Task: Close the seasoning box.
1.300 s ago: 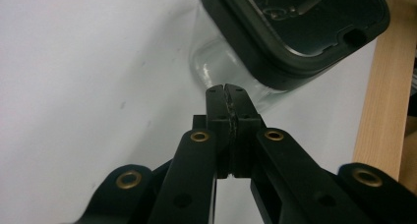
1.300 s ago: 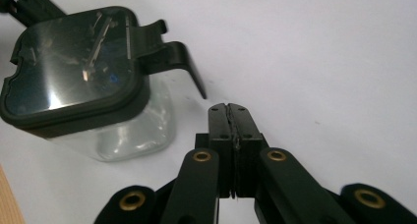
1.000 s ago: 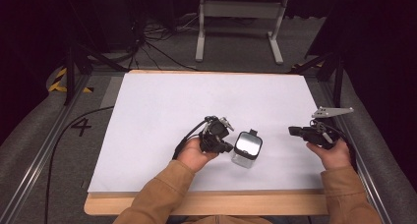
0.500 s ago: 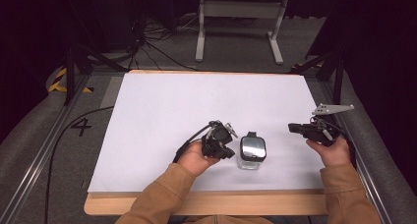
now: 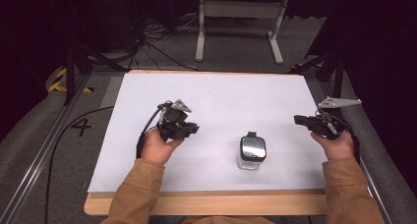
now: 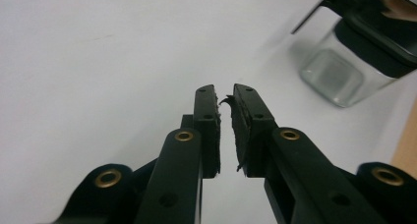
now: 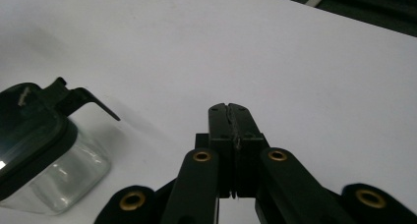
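The person wears tan-brown sleeves (image 5: 133, 194) with cuffs at the wrists. Each hand carries a black two-jaw gripper. The left gripper (image 5: 193, 129) has a black cable looping from its body and a small grey three-cornered plate on top. The right gripper (image 5: 298, 119) carries a larger grey three-cornered plate. In both gripper views, the jaws are flat black bars on black link arms, pinned with brass-coloured rivets. The inner pads (image 6: 240, 130) are dark, with frayed edges.

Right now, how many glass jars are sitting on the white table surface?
1. The glass jar with the black lid stands near the table's front edge, between the left hand-held gripper and the right hand-held gripper, touching neither. Nothing seems to hide another.
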Motion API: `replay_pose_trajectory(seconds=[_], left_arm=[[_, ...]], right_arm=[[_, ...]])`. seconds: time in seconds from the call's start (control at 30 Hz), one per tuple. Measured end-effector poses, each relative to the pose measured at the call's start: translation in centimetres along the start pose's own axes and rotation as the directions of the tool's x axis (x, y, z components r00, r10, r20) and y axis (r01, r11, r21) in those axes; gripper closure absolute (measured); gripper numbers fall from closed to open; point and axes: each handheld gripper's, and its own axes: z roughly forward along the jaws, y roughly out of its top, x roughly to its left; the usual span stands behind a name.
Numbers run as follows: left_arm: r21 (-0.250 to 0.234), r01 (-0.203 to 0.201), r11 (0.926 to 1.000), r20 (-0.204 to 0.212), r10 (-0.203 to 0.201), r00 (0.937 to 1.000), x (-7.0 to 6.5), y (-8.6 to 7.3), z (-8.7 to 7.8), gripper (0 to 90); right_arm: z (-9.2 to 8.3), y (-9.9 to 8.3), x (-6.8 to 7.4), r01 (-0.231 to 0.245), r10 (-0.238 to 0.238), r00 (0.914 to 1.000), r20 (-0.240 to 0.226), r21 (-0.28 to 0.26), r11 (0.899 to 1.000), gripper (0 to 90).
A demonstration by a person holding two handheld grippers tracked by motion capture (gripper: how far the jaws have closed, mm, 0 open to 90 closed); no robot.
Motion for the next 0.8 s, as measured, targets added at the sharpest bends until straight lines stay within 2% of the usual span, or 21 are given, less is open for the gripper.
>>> replay_pose_trajectory(seconds=[0.07,0.1,0.17,0.27,0.3,0.4,0.43,0.5,0.57,0.7,0.73,0.8], left_arm=[[0.004,0.022,0.9997,-0.034,-0.022,0.9992,1.1,-0.4,-0.3,78.9],[0.004,0.049,0.9988,-0.060,-0.049,0.9970,1.7,-0.8,-0.4,78.2],[-0.007,0.077,0.9970,-0.096,-0.077,0.9924,3.0,-1.5,-0.4,76.4],[-0.037,0.112,0.9930,-0.123,-0.116,0.9856,4.5,-2.6,-0.2,71.7],[-0.041,0.106,0.9935,-0.127,-0.111,0.9857,5.1,-3.0,-0.1,69.5],[-0.039,0.120,0.9920,-0.130,-0.124,0.9837,5.8,-3.6,0.3,68.0],[-0.028,0.126,0.9916,-0.142,-0.129,0.9814,6.4,-4.2,1.0,67.2],[-0.027,0.130,0.9912,-0.147,-0.133,0.9801,6.6,-4.5,1.3,66.3],[-0.028,0.132,0.9908,-0.140,-0.135,0.9809,7.0,-4.9,1.8,65.6],[-0.022,0.112,0.9935,-0.083,-0.113,0.9901,7.7,-5.7,3.0,61.2],[-0.007,0.108,0.9941,-0.069,-0.108,0.9917,7.8,-5.9,3.4,60.9],[-0.002,0.082,0.9967,-0.077,-0.082,0.9937,7.8,-6.2,3.9,59.7]], right_arm=[[-0.2,-0.3,-0.5,-0.010,0.010,0.9995,0.031,0.011,1.000,88.9],[-0.2,-0.5,-0.8,-0.013,0.012,0.9988,0.048,0.016,1.000,88.3],[-0.2,-0.9,-1.4,-0.029,0.027,0.9969,0.074,0.024,0.999,87.6],[0.2,-1.6,-2.3,-0.038,0.035,0.9940,0.104,0.030,0.999,83.1],[0.4,-1.8,-2.5,-0.034,0.029,0.9933,0.112,0.036,0.999,82.2],[1.0,-2.3,-3.0,-0.020,0.014,0.9944,0.105,0.051,0.999,79.4],[1.7,-2.7,-3.2,-0.024,0.017,0.9946,0.102,0.066,0.998,78.0],[2.1,-3.0,-3.5,-0.020,0.013,0.9946,0.103,0.073,0.997,76.5],[2.8,-3.5,-3.7,-0.011,0.003,0.9955,0.095,0.081,0.997,73.0],[4.3,-4.5,-3.9,0.024,-0.032,0.9960,0.084,0.088,0.996,68.5],[4.7,-4.7,-4.0,0.028,-0.035,0.9966,0.074,0.094,0.995,67.2],[5.4,-5.1,-4.0,0.039,-0.043,0.9981,0.043,0.106,0.994,65.7]])
